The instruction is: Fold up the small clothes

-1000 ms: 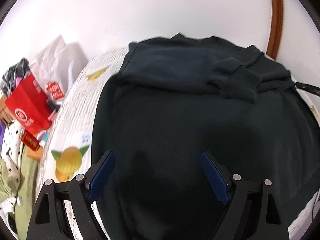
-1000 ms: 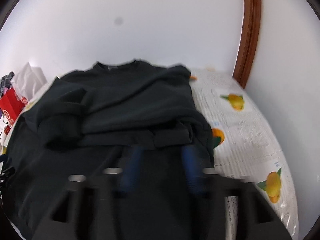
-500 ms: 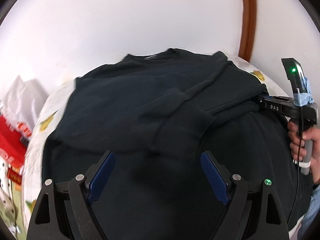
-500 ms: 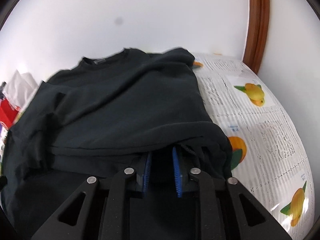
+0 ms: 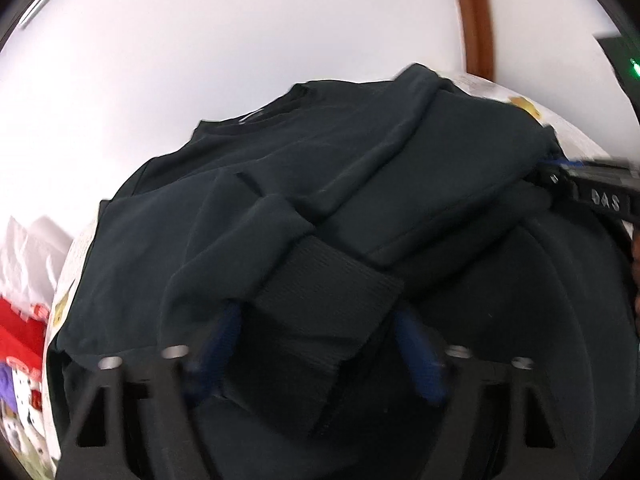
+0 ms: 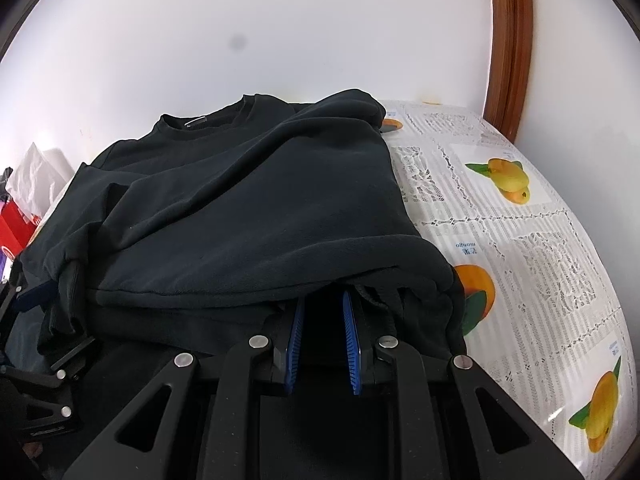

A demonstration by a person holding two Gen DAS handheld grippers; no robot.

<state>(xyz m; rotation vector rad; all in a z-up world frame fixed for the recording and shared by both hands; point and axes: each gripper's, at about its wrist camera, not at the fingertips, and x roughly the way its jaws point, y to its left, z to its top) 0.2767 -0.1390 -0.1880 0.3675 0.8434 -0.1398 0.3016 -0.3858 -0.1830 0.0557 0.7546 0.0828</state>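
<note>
The left gripper (image 5: pixel 316 344) is blurred, its jaws closing around the dark sweater's (image 6: pixel 248 200) cuff (image 5: pixel 320 300), seemingly not yet pinching. The right gripper (image 6: pixel 322 332) clamps a fold at centre. Fruit-print tablecloth (image 6: pixel 520 240), white wall (image 6: pixel 280 20).

The dark sweatshirt (image 6: pixel 248 200) is matt, soft cloth with a ribbed cuff (image 5: pixel 320 300); the fruit-printed tablecloth (image 6: pixel 520 240) looks smooth and slightly glossy.

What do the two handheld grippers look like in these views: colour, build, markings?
Both are the same build. The right gripper has matte black angular linkage arms with cut-outs and silver round pivot bolts, and two flat blue ridged fingers. The left gripper matches it, though blurred. In the left view the right gripper's black body carries white letters "DAS", with a green light above.
</note>
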